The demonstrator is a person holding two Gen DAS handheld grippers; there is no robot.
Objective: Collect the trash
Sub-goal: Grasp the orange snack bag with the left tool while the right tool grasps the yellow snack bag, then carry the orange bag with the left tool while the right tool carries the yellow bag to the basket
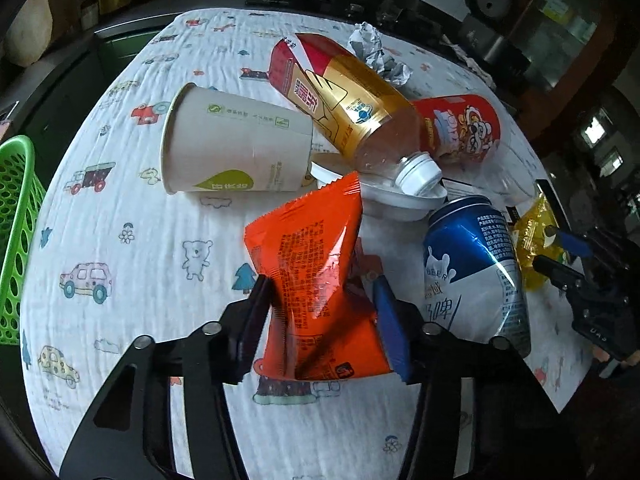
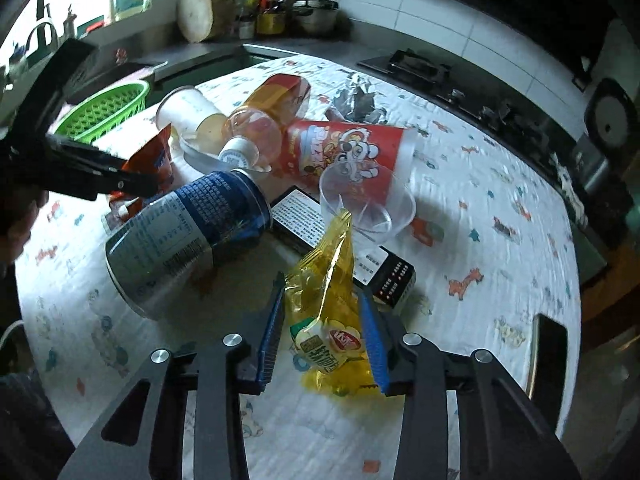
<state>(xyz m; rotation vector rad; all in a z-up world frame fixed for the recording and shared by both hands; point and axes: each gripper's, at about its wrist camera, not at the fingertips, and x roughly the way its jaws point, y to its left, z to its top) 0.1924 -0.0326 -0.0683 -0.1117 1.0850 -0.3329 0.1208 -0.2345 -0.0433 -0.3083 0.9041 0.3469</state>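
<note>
An orange snack packet (image 1: pixel 312 248) stands pinched between the blue pads of my left gripper (image 1: pixel 320 280), which is shut on it just above the patterned cloth. In the right wrist view a crumpled yellow packet (image 2: pixel 324 304) is squeezed between the pads of my right gripper (image 2: pixel 322 288). More trash lies in a heap on the table: a paper cup (image 1: pixel 236 144) on its side, a red-and-gold bottle (image 1: pixel 344 100), a red printed cup (image 1: pixel 460 124), a blue can (image 1: pixel 476 268) and crumpled foil (image 1: pixel 376 52).
A green basket (image 1: pixel 16 232) stands at the table's left edge. A clear plastic cup (image 2: pixel 368 200) and a black box (image 2: pixel 340 248) lie just beyond the yellow packet. A dark phone (image 2: pixel 548 360) rests near the right edge. Kitchen counters ring the table.
</note>
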